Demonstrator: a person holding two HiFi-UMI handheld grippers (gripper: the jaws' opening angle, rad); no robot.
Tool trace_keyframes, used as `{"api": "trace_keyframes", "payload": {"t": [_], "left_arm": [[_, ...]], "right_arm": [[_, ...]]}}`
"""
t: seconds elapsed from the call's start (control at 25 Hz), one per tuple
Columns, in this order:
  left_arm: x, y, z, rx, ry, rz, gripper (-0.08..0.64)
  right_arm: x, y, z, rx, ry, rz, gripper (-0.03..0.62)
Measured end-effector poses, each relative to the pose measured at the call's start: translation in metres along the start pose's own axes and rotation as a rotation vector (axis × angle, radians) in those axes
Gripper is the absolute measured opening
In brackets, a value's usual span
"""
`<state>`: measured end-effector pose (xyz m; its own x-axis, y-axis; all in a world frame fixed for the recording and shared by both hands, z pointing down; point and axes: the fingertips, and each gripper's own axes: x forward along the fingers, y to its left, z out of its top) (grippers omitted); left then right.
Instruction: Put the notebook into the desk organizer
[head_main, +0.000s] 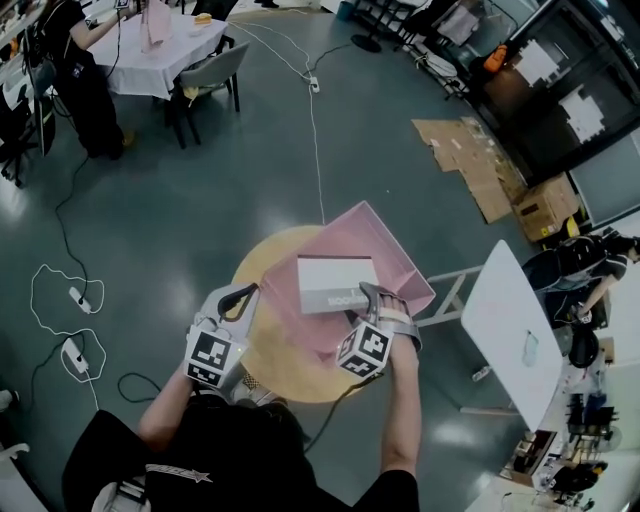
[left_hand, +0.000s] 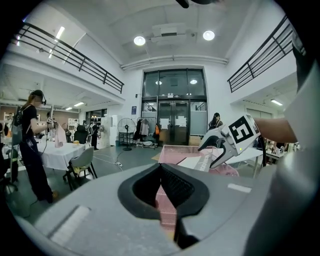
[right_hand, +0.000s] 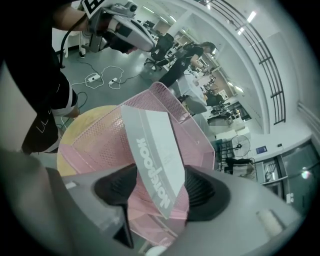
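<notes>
In the head view a round yellow desk (head_main: 290, 372) sits at the centre of the frame, and on it lies a pink mesh desk organizer (head_main: 392, 243); the notebook (head_main: 337, 283) is inside the organizer, a pale grey slab with its printed spine towards the lower edge of the picture. The left tool (head_main: 240, 298) comes in from the lower left and its jaws are closed on the organizer's near-left wall; in the left gripper view the dark pads stand almost together with a strip of pink mesh pinched between them (the rest of the organizer shows behind, right of centre). The right tool (head_main: 376, 296) sits at the notebook's lower right corner; in the right gripper view its jaws stand wide apart, and the notebook runs up between them from the bottom of the frame, clear of the left pad and close against the right one, so it is not clamped. A white folding desk (head_main: 510, 325) stands at the right of the head view, and flattened cardboard (head_main: 470, 160) lies on the floor at upper right.
</notes>
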<state>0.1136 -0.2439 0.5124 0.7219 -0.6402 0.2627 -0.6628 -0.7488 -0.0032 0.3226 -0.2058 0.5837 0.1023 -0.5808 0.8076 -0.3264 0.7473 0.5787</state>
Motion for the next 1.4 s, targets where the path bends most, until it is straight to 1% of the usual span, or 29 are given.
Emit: {"api": "trace_keyframes", "payload": {"t": [0.24,0.44,0.64,0.76,1.0,1.2,1.4], "left_arm": [[-0.006,0.0,0.001,0.015,-0.01,-0.056,0.009],[-0.012,0.001,0.013,0.036,-0.027,-0.108,0.009],[-0.016,-0.004,0.025,0.064,-0.053,-0.174,0.009],[-0.019,-0.013,0.033,0.084,-0.072,-0.221,0.009],[-0.029,-0.033,0.044,0.122,-0.106,-0.313,0.009],[-0.036,-0.054,0.05,0.148,-0.129,-0.387,0.009],[-0.05,-0.075,0.05,0.173,-0.15,-0.461,0.009]], "right_arm": [[-0.019,0.004,-0.005,0.058,0.046,-0.045,0.304],[-0.043,0.002,-0.009,0.124,0.091,-0.099,0.304],[-0.071,0.001,-0.009,0.226,0.104,-0.194,0.304],[-0.094,0.0,-0.012,0.336,0.085,-0.278,0.304],[-0.151,0.007,-0.016,0.593,0.002,-0.501,0.304],[-0.196,0.03,-0.021,0.793,-0.051,-0.651,0.302],[-0.232,0.061,-0.015,0.973,-0.121,-0.812,0.299]]}}
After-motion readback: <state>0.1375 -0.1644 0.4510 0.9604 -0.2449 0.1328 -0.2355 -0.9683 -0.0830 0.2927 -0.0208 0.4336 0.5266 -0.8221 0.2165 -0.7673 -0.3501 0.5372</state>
